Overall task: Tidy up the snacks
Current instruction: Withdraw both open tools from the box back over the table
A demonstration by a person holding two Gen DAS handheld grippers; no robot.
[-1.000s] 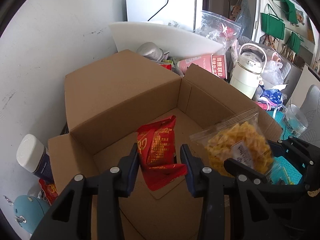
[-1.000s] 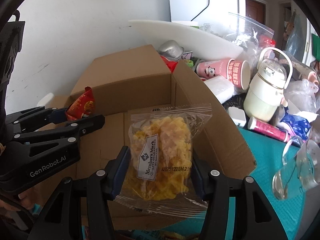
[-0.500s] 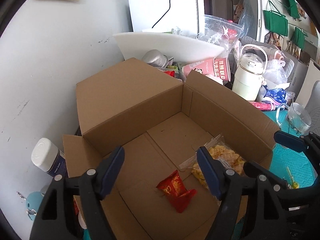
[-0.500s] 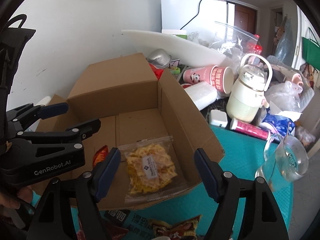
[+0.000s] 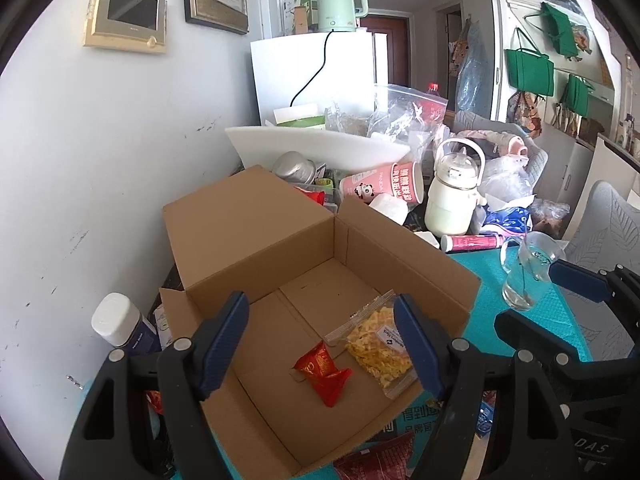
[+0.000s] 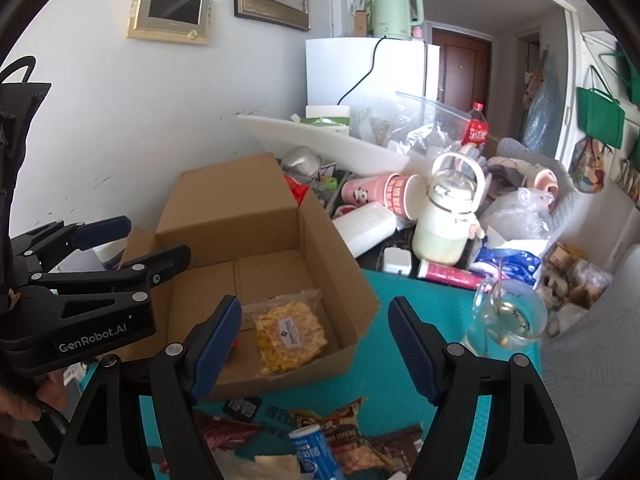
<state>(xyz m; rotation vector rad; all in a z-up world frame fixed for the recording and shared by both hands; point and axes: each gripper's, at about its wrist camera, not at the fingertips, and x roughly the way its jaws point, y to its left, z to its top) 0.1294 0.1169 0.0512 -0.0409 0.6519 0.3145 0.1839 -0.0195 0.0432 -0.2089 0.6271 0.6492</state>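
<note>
Hovering above the cardboard box, the left gripper has its jaws apart with nothing between them, and the right gripper alongside it is likewise spread wide and empty. Two snacks already lie on the box floor: a small red packet straight below the left gripper, and a clear bag of yellow chips just beside it, under that gripper's right finger and below and slightly left of the right gripper.

More snacks wait outside the box, on the teal mat below and behind the right gripper's fingertips: a brown crinkled chip bag, a dark red packet to its left, and a small blue canister between them.

All of these look light. The bags are soft, air-filled and slick, so they would likely crumple or slide under a squeeze; pinching a sealed top or side seam, where the film is flat and doubled, should hold best and spare the brittle contents. The canister seems stiff and round, so taking it across its middle looks safest, though it could roll. A drinking glass stands near the right gripper's right finger and looks easy to knock.
</note>
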